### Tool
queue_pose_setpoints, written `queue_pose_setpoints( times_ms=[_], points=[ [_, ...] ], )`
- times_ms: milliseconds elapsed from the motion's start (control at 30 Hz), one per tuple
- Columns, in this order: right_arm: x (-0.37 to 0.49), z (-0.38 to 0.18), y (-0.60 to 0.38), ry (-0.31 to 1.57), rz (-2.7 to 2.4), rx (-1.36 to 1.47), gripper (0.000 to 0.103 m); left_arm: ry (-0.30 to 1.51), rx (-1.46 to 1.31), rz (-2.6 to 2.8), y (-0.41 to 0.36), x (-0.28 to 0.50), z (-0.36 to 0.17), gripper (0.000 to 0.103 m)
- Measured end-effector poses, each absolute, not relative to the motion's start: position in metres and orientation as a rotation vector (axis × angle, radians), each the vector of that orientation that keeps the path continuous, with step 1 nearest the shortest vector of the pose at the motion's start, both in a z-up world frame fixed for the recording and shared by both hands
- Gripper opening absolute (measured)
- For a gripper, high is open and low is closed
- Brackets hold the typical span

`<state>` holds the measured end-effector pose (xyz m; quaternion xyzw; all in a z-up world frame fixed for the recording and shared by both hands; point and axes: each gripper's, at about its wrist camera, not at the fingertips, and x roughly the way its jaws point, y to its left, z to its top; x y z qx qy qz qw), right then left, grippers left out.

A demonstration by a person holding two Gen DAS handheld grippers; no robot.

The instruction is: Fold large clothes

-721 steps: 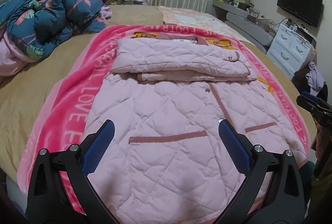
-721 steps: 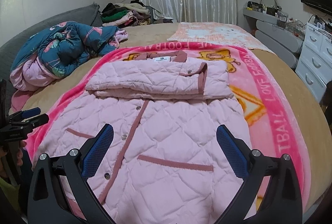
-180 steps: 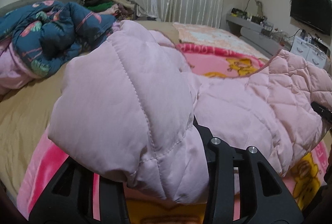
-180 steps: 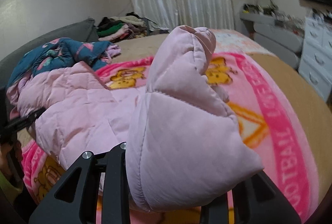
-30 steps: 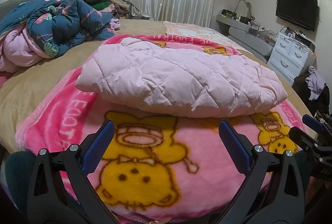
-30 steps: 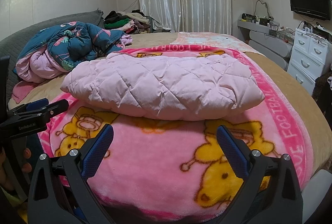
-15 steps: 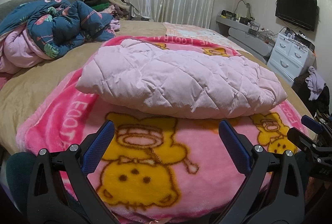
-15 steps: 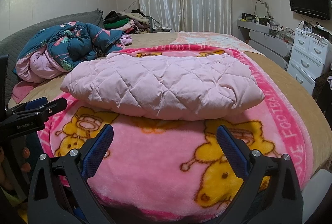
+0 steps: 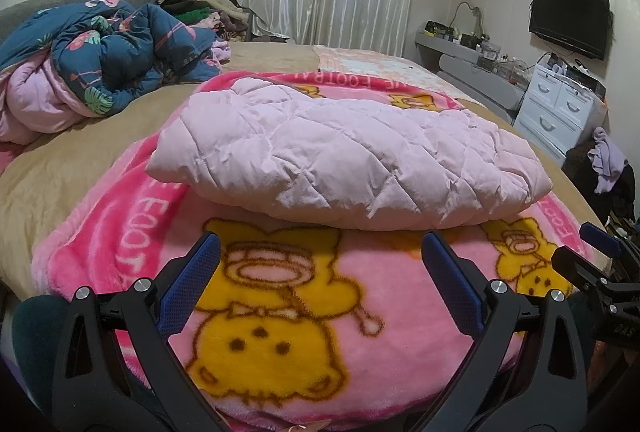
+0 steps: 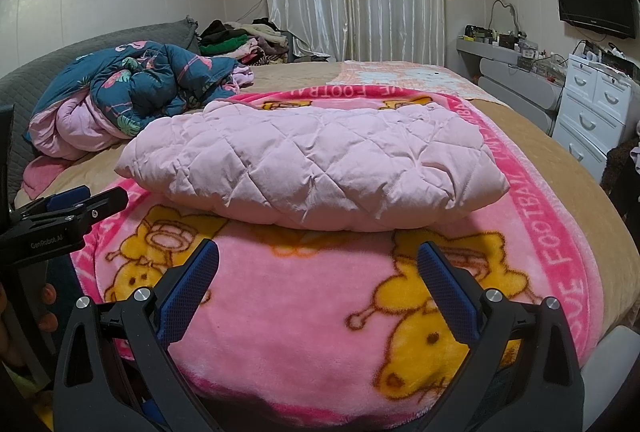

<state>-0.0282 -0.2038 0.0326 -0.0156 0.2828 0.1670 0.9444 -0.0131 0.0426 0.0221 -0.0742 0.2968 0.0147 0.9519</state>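
because it is quilted and puffy, the pink coat (image 9: 340, 159) looks light, soft and springy, likely to bulge back open if let go; its smooth shell may slide over the fleecy blanket (image 9: 280, 332). a good hold would be at the two near corners of the folded bundle, pinching all layers together, or along the near folded edge where the padding is thickest.

the coat lies folded into a wide, plump rectangle across the middle of the blanket, which covers the near part of the bed (image 10: 540, 135). it sits closer to the blanket's far edge than its near edge.

left gripper (image 9: 320, 284) hovers over the blanket's near edge, jaws spread wide and empty, the coat just beyond the fingertips and not touching. right gripper (image 10: 318, 282) is the same: jaws wide apart, holding nothing, coat a little ahead.
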Motion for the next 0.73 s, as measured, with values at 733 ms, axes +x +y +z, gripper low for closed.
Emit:
queue_pose_setpoints(
  times_ms=[733],
  points=[
    [-0.019,0.037,-0.284,0.567,0.168,0.029,0.099,0.655,-0.162,0.154,0.108,0.023,0.02,0.094]
  ],
)
